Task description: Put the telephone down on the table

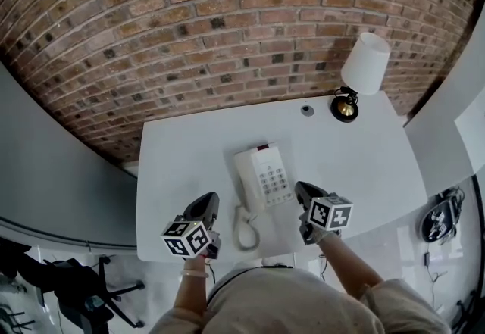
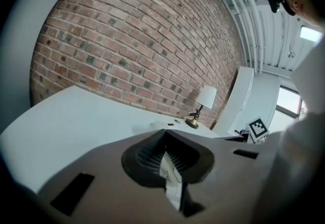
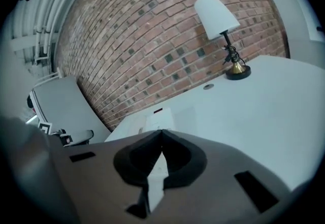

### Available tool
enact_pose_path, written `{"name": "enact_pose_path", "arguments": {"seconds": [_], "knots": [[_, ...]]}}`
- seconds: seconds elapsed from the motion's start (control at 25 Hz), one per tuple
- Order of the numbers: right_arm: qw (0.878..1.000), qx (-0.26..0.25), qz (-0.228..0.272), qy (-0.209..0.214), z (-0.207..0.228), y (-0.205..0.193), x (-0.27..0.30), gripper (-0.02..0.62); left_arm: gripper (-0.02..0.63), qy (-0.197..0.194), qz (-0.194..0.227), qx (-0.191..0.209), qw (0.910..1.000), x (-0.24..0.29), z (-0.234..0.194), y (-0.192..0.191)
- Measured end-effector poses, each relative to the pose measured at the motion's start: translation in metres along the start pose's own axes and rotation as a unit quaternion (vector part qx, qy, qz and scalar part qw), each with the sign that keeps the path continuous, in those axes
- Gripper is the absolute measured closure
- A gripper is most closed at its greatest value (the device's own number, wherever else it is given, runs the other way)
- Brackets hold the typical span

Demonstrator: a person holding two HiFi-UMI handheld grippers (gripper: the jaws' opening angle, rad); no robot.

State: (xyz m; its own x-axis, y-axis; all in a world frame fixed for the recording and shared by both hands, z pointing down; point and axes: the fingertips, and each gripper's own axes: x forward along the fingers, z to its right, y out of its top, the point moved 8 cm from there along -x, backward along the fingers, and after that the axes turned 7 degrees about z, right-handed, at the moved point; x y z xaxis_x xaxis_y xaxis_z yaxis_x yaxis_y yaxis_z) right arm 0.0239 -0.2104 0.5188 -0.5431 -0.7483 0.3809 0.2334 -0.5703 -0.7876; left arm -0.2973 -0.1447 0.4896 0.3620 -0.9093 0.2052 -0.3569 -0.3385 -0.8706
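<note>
**Head view: telephone already on the desk, both hand-held grippers clenched and empty**

Head view looks steeply down on a white desk set against a brick wall. The telephone sits flat near the middle of the desk, keypad up. Its handset appears to lie in the cradle along the left side. The coiled cord loops toward the front edge. A small lamp stands at the back right corner, well apart from the telephone.

The left hand-held gripper hangs over the front of the desk, just left of the cord. The right hand-held gripper is just beside the telephone's near right corner. Each gripper's own view shows its jaws pressed together with nothing between them, only bare desk and the telephone ahead. Neither gripper touches the telephone.

As a judgement, the telephone rests on the desk with nothing holding it. The placing step therefore looks either finished or not yet started; these pictures alone cannot say which.

If more handling is wanted, a gripper would first need to open its jaws. It would then take the telephone by its body or handset, keeping clear of the cord so it does not snag or drag. If the task is done, the grippers need only move back from the desk.
</note>
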Motion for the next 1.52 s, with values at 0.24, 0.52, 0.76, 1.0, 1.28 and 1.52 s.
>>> {"name": "enact_pose_path", "arguments": {"seconds": [0.24, 0.52, 0.76, 1.0, 1.28, 1.52], "knots": [[0.993, -0.104, 0.04, 0.027, -0.005, 0.02, -0.005, 0.591, 0.601, 0.028, 0.037, 0.082, 0.9956, -0.01, 0.004, 0.016], [0.966, -0.232, 0.093, 0.07, -0.024, 0.049, -0.015, 0.591, 0.601, 0.051, 0.101, 0.14, 0.9837, -0.019, 0.008, 0.045], [0.956, -0.244, 0.145, 0.079, -0.033, 0.075, -0.026, 0.591, 0.601, 0.061, 0.125, 0.167, 0.976, -0.023, 0.013, 0.068], [0.945, -0.259, 0.182, 0.083, -0.04, 0.097, -0.044, 0.591, 0.601, 0.069, 0.164, 0.199, 0.9637, -0.036, 0.027, 0.092], [0.948, -0.246, 0.188, 0.079, -0.035, 0.099, -0.049, 0.591, 0.601, 0.076, 0.165, 0.209, 0.9608, -0.041, 0.032, 0.09], [0.949, -0.239, 0.188, 0.082, -0.033, 0.097, -0.05, 0.591, 0.601, 0.085, 0.163, 0.205, 0.9613, -0.045, 0.03, 0.087]]}}
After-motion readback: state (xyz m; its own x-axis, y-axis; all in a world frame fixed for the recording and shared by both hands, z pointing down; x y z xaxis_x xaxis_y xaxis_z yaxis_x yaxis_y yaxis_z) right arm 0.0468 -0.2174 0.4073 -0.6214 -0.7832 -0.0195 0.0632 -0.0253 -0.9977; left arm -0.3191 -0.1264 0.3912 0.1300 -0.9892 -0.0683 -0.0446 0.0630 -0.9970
